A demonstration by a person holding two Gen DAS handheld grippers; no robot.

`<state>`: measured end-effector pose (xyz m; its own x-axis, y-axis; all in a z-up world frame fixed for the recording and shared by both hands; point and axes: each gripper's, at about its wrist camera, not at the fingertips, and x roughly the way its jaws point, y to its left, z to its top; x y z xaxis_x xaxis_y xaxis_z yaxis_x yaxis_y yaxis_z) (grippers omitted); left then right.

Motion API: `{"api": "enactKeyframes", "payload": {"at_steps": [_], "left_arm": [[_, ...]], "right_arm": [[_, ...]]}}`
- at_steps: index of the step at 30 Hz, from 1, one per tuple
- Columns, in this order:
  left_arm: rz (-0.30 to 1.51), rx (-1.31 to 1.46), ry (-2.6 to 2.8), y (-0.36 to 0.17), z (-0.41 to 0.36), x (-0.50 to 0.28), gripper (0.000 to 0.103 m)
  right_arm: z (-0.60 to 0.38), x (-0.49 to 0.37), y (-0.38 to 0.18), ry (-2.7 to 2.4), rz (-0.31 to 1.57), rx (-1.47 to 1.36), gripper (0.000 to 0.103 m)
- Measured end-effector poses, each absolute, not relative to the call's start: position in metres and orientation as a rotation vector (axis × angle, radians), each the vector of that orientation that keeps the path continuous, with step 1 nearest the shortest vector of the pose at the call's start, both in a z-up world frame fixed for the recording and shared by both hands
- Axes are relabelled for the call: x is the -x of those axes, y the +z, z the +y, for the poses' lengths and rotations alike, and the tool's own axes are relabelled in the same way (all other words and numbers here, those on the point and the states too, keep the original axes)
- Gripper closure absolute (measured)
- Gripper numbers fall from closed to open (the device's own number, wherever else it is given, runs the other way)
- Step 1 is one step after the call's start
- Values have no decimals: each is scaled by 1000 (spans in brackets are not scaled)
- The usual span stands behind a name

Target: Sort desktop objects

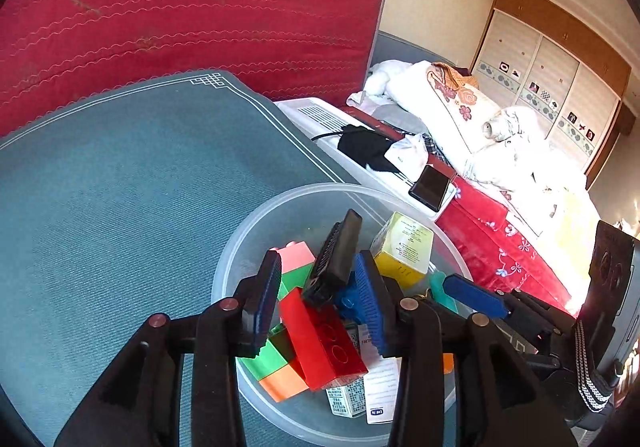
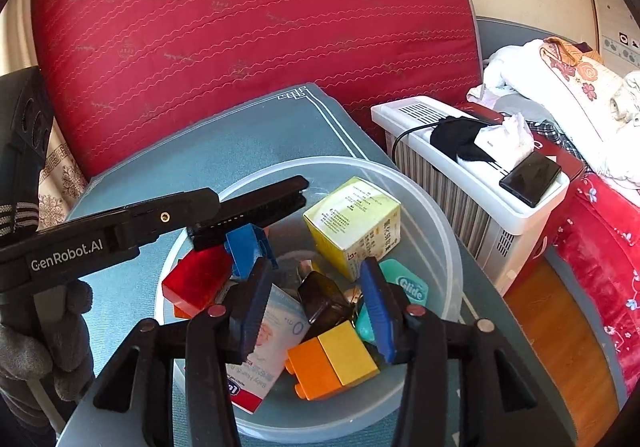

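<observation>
I read "Glide" on the teal floss case (image 2: pixel 410 289) in the bowl (image 2: pixel 436 215). My left tongs (image 1: pixel 322 301), marked "GenRobot.AI", and right tongs (image 2: pixel 316 307) both gape, gripping nothing.

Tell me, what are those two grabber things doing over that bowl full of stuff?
A person in grey gloves holds a grabber in each hand over a clear plastic bowl on a blue-green mat. The bowl holds toy blocks, a yellow box, a red block and other small things. The left gripper and right gripper both have their fingers apart, gripping nothing.
</observation>
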<state>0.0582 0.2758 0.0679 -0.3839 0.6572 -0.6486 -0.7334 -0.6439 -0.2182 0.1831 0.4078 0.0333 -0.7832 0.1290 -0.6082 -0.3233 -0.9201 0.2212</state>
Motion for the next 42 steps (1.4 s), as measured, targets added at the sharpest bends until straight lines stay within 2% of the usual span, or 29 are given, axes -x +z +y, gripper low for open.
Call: {"api": "enactKeyframes", "payload": {"at_steps": [3, 5, 7, 14, 25, 27, 30, 34, 39, 42], "left_arm": [[150, 890, 2123, 70, 270, -61, 60], [166, 871, 2154, 71, 266, -64, 52], [182, 847, 2184, 73, 262, -67, 47], [190, 814, 2283, 77, 245, -79, 35], [249, 771, 2433, 79, 220, -106, 34], [255, 748, 2453, 82, 217, -112, 25], [253, 725, 2460, 84, 212, -122, 18], [211, 765, 2392, 84, 210, -130, 18], [260, 732, 2417, 83, 212, -139, 18], [265, 729, 2421, 84, 212, -140, 18]], "right_arm": [[407, -184, 34, 2714, 470, 897, 51], [406, -186, 35, 2708, 474, 895, 43], [404, -189, 37, 2700, 477, 885, 25], [400, -198, 44, 2639, 458, 891, 19], [384, -214, 46, 2594, 430, 929, 13], [381, -218, 50, 2587, 417, 914, 10], [377, -223, 55, 2578, 397, 889, 6], [372, -225, 55, 2562, 378, 892, 5], [364, -228, 52, 2523, 287, 894, 5], [361, -230, 53, 2494, 226, 878, 1]]}}
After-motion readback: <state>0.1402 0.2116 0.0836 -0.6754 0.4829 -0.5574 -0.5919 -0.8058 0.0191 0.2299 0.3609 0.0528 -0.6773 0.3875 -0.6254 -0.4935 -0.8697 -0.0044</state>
